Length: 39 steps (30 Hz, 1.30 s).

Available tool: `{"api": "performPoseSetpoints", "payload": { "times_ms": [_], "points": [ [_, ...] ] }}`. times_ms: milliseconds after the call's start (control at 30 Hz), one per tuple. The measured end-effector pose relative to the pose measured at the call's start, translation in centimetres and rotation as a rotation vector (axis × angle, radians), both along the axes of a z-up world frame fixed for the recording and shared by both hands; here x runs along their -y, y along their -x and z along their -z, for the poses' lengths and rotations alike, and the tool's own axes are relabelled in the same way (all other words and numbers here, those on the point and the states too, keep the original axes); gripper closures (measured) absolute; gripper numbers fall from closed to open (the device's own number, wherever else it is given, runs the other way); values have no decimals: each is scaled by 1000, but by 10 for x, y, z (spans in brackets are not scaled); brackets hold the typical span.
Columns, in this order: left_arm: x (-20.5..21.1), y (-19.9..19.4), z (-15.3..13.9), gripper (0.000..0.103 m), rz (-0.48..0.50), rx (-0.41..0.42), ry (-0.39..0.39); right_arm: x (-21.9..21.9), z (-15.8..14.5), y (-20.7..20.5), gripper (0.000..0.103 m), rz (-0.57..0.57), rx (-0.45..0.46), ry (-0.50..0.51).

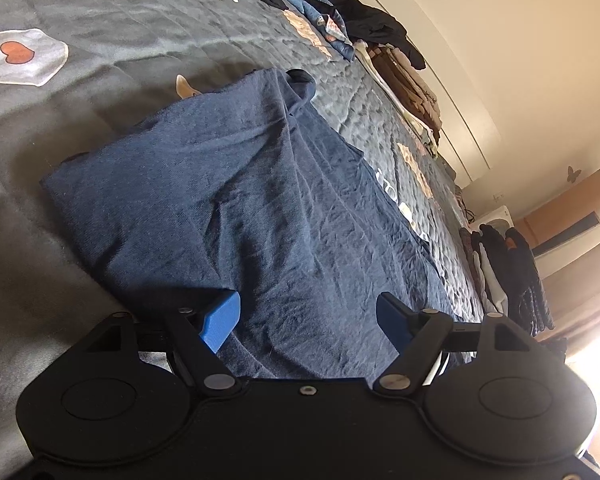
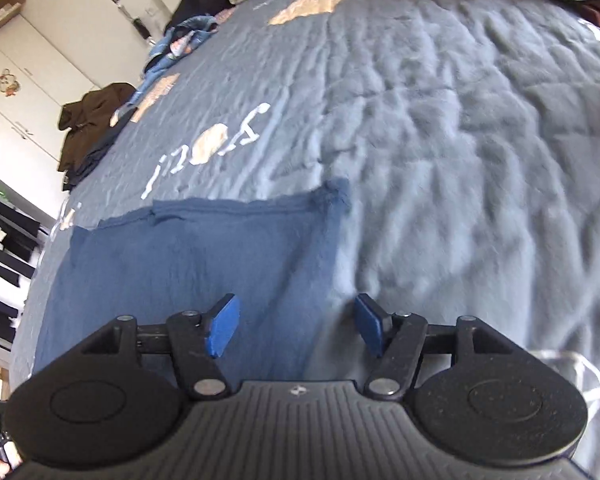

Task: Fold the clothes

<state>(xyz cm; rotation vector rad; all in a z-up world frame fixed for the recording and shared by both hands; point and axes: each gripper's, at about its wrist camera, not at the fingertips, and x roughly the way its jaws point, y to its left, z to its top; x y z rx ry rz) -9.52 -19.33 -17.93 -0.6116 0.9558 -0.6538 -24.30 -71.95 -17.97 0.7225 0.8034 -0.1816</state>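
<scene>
blue garment (image 1: pixel 228 208) flat on quilt (image 2: pixel 460 140) | beneath both claws (left gripper (image 1: pixel 308 316), right gripper (image 2: pixel 296 326)) | both released

daylight is blowing out the left wrist view's lower right; fisheye is bending edges, and motion blur is smearing the right wrist view.
</scene>
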Motion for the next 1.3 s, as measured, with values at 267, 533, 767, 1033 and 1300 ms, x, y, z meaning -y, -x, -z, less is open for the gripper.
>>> {"api": "performPoseSetpoints", "payload": {
  "times_ms": [267, 533, 767, 1033, 1300],
  "points": [
    [2, -1, -1, 27, 1, -12, 2, 11, 7, -31, 34, -13, 33, -66],
    [2, -2, -1, 27, -5, -29, 9, -1, -15, -37, 97, -49, 110, -31],
    [2, -2, -1, 27, -2, -31, 10, -2, -48, -43, 98, -54, 200, 196],
    [-1, -2, -2, 27, -7, -43, 17, 10, -33, -37, 76, 33, -8, 291],
    [3, 7, -23, 27, 26, 52, 83, -109, -77, 32, 57, -110, 198, 32]
  ]
}}
